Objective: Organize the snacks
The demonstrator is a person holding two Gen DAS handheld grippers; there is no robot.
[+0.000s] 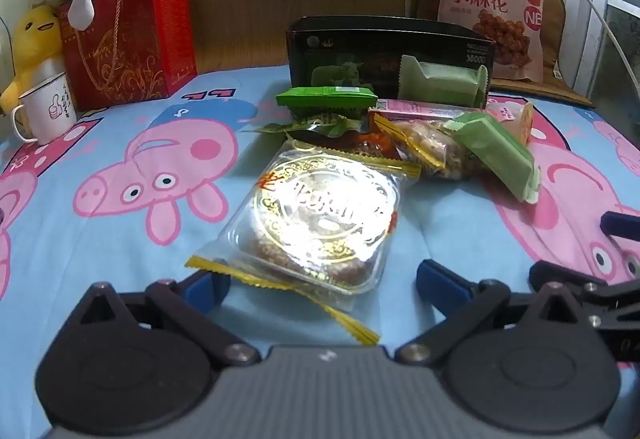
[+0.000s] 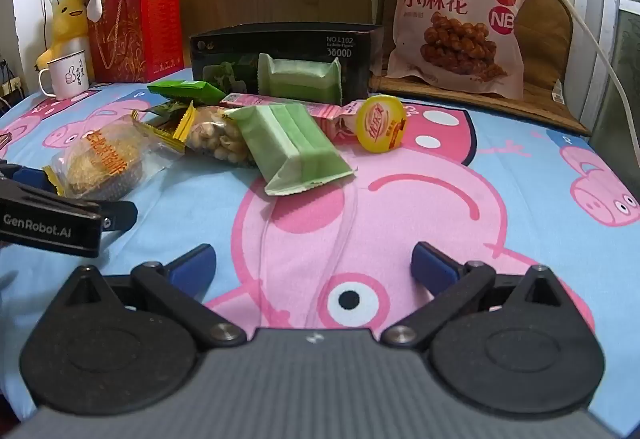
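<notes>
Snacks (image 1: 400, 143) heaped before black box (image 1: 384, 55); both hand-held grippers (image 1: 322, 281) (image 2: 314, 265) wide apart, empty.

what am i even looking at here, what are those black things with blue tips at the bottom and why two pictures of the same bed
Those black parts are two hand-held grippers, one in each of a person's hands. Each carries a camera looking forward along its blue-tipped jaws, so you get two views of one scene. The left gripper has its jaws open around the near end of a clear-wrapped mooncake. The right gripper is open too and holds nothing. On the cartoon-pig blanket lies a pile of snacks: a pale green packet, a yellow jelly cup, a nut bar. Behind them stands an open black box with another green packet leaning on its front.
</notes>
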